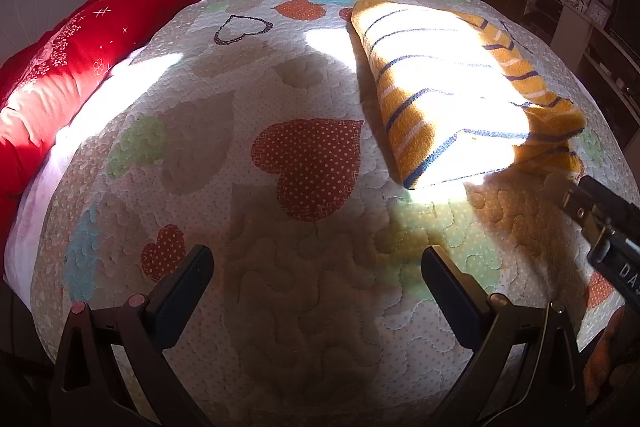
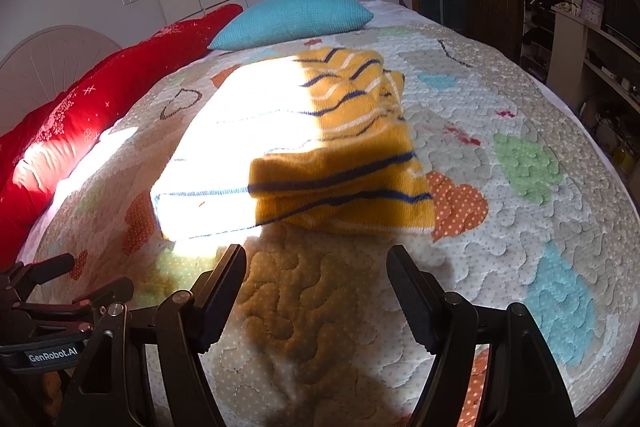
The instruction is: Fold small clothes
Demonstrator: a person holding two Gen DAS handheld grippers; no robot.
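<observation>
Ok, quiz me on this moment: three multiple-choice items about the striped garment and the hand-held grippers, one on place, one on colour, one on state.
1. Where does the striped garment lie?
A. on the quilted bedspread
B. on top of the turquoise pillow
C. on a bare floor

2. What colours is the garment?
A. red with white crosses
B. yellow-orange with dark blue and white stripes
C. plain green

3. How are the left hand-held gripper and right hand-held gripper?
A. both shut on the garment
B. one open, one clamped on the pillow
C. both open, holding nothing

Answers:
1 A: the garment rests folded on the heart-patterned quilt, nearer than the pillow.
2 B: the shaded part in the right wrist view shows those stripes.
3 C: each view shows parted fingers with only quilt between them.
</observation>
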